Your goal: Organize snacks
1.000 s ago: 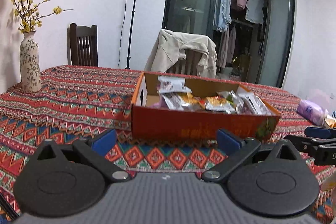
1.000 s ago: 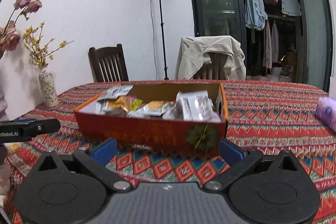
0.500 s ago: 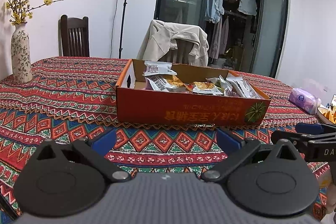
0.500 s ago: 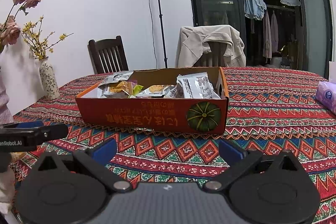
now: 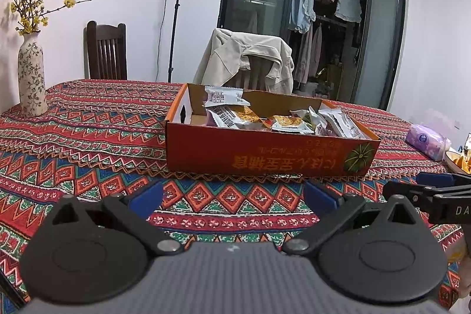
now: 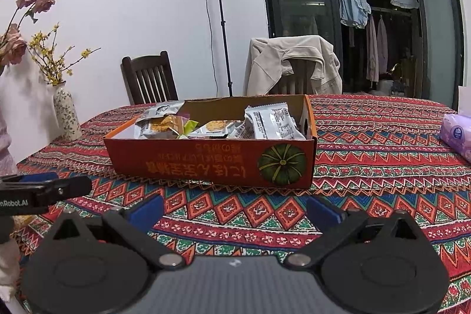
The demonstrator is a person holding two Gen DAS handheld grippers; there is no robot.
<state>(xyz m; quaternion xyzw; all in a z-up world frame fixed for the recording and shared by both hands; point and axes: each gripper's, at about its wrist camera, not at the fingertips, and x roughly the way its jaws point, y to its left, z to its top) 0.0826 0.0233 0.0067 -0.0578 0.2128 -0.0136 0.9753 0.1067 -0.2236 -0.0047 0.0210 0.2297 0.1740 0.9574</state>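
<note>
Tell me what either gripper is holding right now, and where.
Nothing: left gripper and right gripper both have jaws apart and empty, short of the snack box.

Open orange box (image 5: 265,155) on tablecloth — wrapped snacks (image 5: 235,116) piled inside.

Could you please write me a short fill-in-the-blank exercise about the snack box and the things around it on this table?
1. The snack packets lie inside an orange cardboard ____.
2. The picture printed on the box front shows a green ____.
3. The left gripper and right gripper are both ____ and hold nothing.
4. The flowers stand in a ____ at the table's edge.

Missing words: box; pumpkin; open; vase
</note>
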